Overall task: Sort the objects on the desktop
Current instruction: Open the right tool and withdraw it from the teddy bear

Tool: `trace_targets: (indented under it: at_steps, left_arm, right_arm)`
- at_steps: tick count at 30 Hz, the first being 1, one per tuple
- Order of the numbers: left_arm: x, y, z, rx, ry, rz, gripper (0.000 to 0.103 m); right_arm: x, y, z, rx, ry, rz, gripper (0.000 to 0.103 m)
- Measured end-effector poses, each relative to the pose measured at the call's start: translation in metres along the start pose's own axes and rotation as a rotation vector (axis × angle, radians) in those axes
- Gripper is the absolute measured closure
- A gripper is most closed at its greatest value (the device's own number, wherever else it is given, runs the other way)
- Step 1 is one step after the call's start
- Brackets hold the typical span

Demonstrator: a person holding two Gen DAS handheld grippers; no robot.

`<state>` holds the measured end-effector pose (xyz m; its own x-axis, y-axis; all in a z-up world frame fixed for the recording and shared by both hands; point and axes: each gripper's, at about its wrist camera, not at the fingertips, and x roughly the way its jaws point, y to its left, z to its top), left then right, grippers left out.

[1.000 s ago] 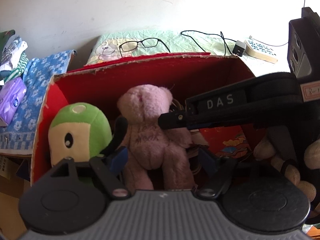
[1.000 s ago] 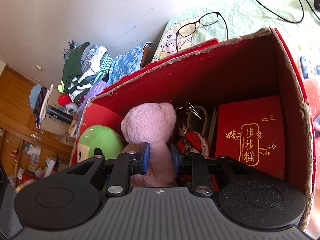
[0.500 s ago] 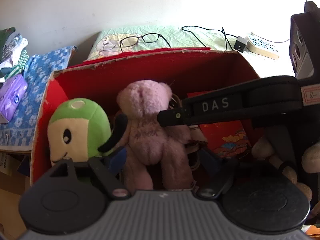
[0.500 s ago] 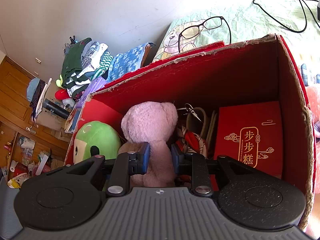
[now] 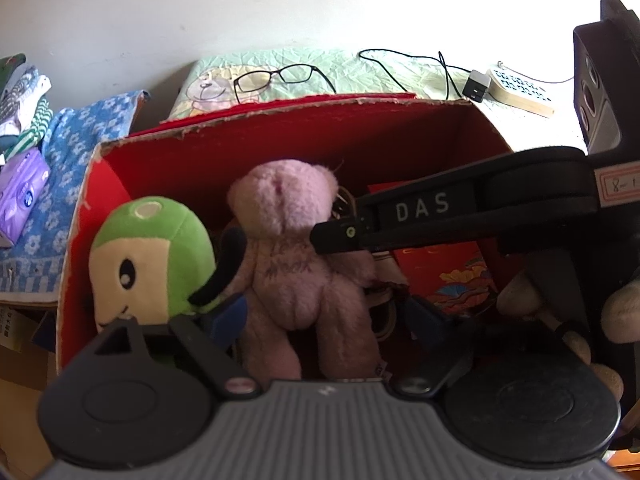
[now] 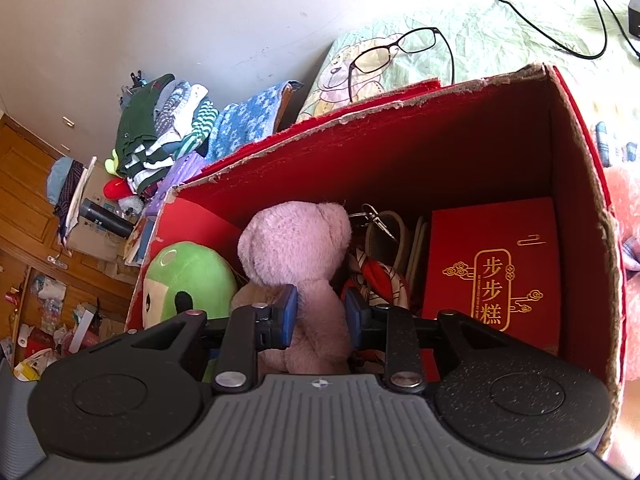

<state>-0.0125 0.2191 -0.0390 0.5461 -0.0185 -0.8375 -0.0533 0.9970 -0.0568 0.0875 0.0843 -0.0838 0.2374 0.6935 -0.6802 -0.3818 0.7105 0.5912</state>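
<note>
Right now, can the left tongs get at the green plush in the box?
Probably yes. The left tongs are open around the pink bear's legs, and the green plush sits beside their left finger, uncovered; the bear crowds its right side.

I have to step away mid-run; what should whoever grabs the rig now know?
Left tool: open, jaws just widened, straddling the pink bear without pressing.
Right tool: pinching the bear's body, grip just loosening.
Bear stands in the red box beside the green plush: placed.
Left: withdraw both tools; probably the glasses behind the box next.
</note>
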Motion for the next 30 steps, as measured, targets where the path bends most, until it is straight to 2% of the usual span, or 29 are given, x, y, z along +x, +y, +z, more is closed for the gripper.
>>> trace_targets:
  at_steps: [5, 8, 30]
  left_arm:
    - [-0.003, -0.001, 0.0, 0.002, -0.01, 0.001, 0.013]
    - [-0.008, -0.003, -0.001, 0.015, -0.033, 0.006, 0.008]
    - [-0.04, -0.028, -0.006, 0.085, -0.108, -0.039, 0.008]
  right_arm:
    - [-0.008, -0.002, -0.004, 0.04, -0.02, -0.015, 0.071]
    - [-0.013, -0.001, -0.006, 0.039, -0.032, -0.022, 0.07]
    - [-0.072, 0.016, -0.035, 0.019, -0.217, -0.089, 0.07]
